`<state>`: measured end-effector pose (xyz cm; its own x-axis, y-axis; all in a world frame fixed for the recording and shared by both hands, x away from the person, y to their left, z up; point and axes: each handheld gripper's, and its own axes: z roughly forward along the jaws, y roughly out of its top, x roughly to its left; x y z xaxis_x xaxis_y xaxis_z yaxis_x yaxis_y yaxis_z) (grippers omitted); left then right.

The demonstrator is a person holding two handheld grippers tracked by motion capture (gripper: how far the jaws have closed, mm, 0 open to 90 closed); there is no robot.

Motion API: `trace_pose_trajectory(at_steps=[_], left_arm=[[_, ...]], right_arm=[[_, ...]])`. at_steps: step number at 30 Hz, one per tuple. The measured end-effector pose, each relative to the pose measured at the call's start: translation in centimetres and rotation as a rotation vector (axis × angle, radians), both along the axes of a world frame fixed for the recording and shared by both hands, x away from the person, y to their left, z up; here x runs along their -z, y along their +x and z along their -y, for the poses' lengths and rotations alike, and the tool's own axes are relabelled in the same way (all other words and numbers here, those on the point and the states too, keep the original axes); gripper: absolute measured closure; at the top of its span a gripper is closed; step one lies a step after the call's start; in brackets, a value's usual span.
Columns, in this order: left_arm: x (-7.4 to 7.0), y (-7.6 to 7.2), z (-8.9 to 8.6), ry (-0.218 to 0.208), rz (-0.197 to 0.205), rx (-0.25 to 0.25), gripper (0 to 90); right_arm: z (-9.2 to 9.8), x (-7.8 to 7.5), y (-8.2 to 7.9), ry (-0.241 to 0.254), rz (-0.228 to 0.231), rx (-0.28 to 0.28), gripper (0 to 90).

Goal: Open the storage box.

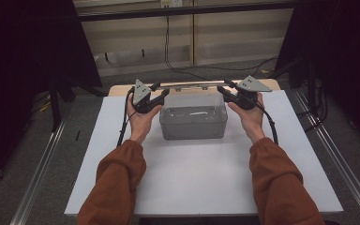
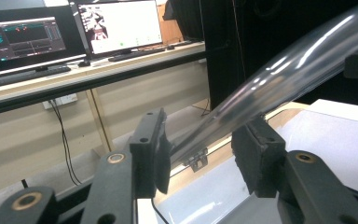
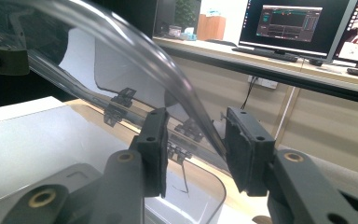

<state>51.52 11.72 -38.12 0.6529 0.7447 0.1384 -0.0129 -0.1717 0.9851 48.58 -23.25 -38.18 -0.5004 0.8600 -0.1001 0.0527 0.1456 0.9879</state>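
Clear plastic box (image 1: 193, 123) (smoky grey below) on a white table (image 1: 201, 173); rust-orange sleeves (image 1: 117, 183); 2 black grippers.

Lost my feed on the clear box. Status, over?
Left gripper and right gripper each straddle an end of the raised clear lid; contact unclear. Clear box on white board. Nothing in the way.

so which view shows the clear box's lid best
The right gripper view: the raised clear lid curves up from its hinges, its edge between the right tongs. The left gripper view shows a blurred stretch of its edge between the left tongs. The high view shows it edge-on above the box.
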Motion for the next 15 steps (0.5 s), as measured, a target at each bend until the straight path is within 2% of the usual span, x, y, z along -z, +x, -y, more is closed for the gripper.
trace_pose_trajectory(at_steps=[5,10,15], left_arm=[[0.2,0.5,0.0,0.014,-0.006,-0.008,55.8],[0.4,1.1,0.2,0.015,-0.009,-0.003,57.3],[0.1,1.4,0.1,0.013,-0.009,-0.019,57.2]], right_arm=[[0.1,0.1,0.2,0.005,0.001,0.002,62.5],[0.2,0.1,0.4,0.011,0.0,0.002,63.7],[0.2,-0.2,0.9,0.005,0.006,0.007,64.5]])
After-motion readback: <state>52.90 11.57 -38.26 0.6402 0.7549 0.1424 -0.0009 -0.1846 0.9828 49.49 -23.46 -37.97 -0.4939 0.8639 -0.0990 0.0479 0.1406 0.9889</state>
